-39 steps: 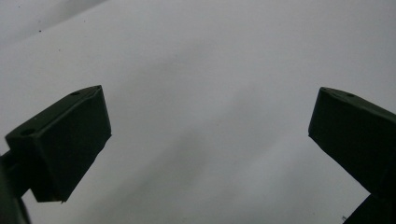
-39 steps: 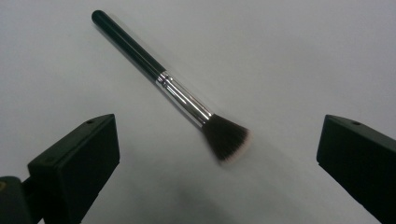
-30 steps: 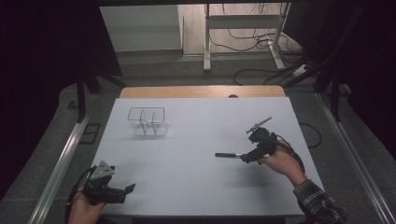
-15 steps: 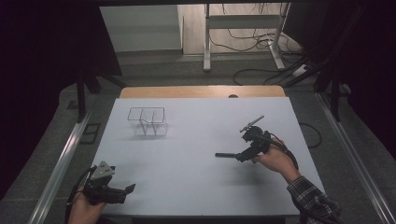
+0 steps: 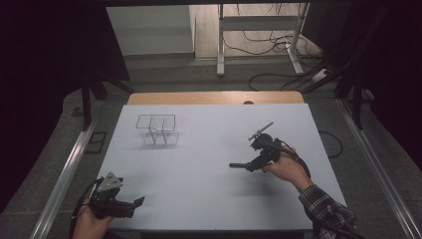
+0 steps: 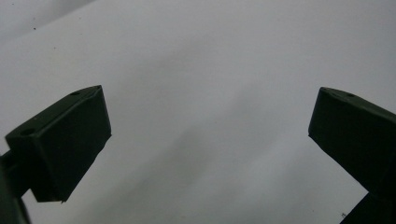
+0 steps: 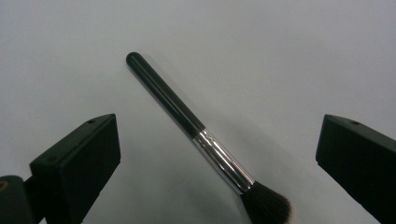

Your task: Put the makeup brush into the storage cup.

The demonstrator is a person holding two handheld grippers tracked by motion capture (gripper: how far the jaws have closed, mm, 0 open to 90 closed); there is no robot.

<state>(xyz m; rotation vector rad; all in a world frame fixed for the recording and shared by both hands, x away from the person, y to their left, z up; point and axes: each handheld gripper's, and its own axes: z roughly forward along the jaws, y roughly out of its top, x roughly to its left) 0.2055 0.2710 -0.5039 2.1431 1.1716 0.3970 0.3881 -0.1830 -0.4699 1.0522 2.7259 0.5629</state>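
Right gripper view: the right gripper (image 7: 219, 154) hangs wide apart over a brush (image 7: 205, 135) (lying free on the table (image 5: 199, 164)). Left gripper (image 6: 210, 140) gapes too.

Glossy black brush (image 7: 187, 123) handle, shiny metal ferrule; matt white table (image 7: 280, 46).

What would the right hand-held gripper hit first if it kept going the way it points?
Probably the brush. It lies on the white table between the open jaws of the right hand-held gripper, handle pointing away, bristles nearest. How far above it the jaws are is hard to judge.
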